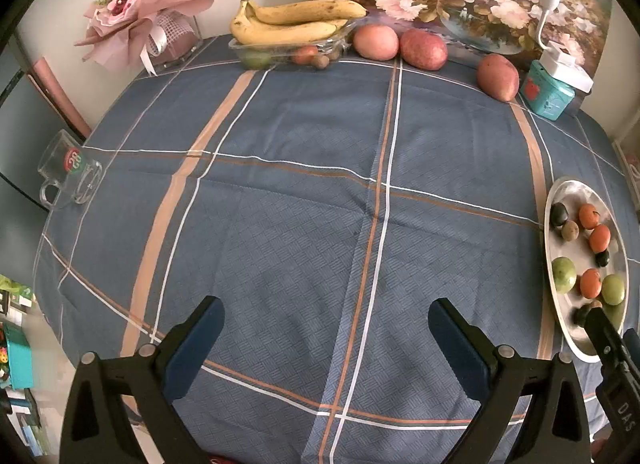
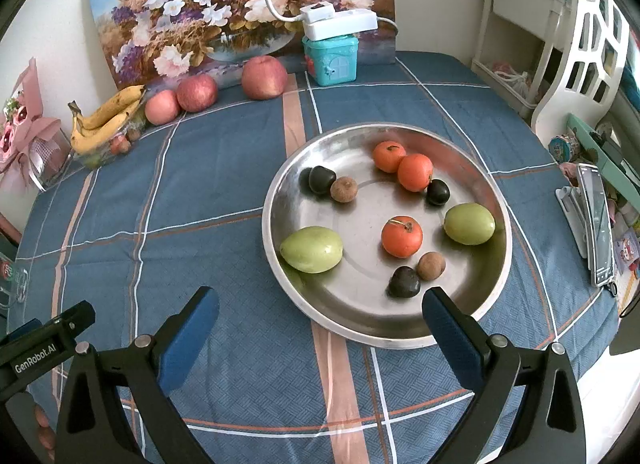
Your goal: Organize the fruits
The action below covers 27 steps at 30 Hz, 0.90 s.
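Note:
A steel plate (image 2: 472, 296) holds several small fruits: orange ones (image 2: 401, 237), two green ones (image 2: 311, 249), dark ones (image 2: 404, 282) and brown ones (image 2: 431, 265). My right gripper (image 2: 320, 312) is open and empty just in front of the plate's near rim. My left gripper (image 1: 326, 322) is open and empty over the bare tablecloth; the plate (image 1: 560, 324) lies at its far right. A glass dish (image 1: 280, 50) with bananas (image 1: 288, 20) stands at the back, with three red apples (image 1: 423, 49) beside it.
A glass mug (image 1: 70, 172) lies at the table's left edge. A pink bouquet (image 1: 136, 12) stands at the back left, a teal box (image 2: 330, 58) with a white lamp base and a flower painting (image 2: 240, 0) at the back. A phone on a stand (image 2: 597, 220) stands right.

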Available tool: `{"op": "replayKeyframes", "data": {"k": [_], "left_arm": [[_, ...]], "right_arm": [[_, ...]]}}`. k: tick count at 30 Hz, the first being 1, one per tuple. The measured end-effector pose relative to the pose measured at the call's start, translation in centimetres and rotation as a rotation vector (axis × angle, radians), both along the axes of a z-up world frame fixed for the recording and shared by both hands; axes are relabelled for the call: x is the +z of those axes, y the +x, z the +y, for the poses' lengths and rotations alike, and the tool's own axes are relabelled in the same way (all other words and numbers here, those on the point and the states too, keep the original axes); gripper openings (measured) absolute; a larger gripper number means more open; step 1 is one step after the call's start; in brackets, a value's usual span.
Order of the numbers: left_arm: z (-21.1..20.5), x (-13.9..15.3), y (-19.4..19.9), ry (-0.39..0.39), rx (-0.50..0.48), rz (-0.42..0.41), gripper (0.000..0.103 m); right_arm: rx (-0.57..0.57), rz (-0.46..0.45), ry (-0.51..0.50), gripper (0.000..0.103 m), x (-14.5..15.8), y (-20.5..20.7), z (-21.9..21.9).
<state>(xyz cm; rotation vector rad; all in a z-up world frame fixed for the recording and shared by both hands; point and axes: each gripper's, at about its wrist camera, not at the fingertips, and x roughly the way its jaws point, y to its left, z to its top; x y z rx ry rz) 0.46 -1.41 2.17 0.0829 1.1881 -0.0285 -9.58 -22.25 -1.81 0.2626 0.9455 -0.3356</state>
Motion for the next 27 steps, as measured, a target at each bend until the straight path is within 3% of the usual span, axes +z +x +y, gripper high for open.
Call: {"op": "replayKeyframes", "data": {"k": [22,27], "left_arm": [[0.31,0.08,-0.27,0.011,0.025,-0.011,0.103],[0.42,0.12,-0.28,-0.025,0.019,-0.004,0.103]], "right_arm": [[0.006,0.006,0.003,0.101,-0.12,0.03,-0.21],[0.007,0.007,0.003,0.101,-0.11,0.06,-0.26]]}}
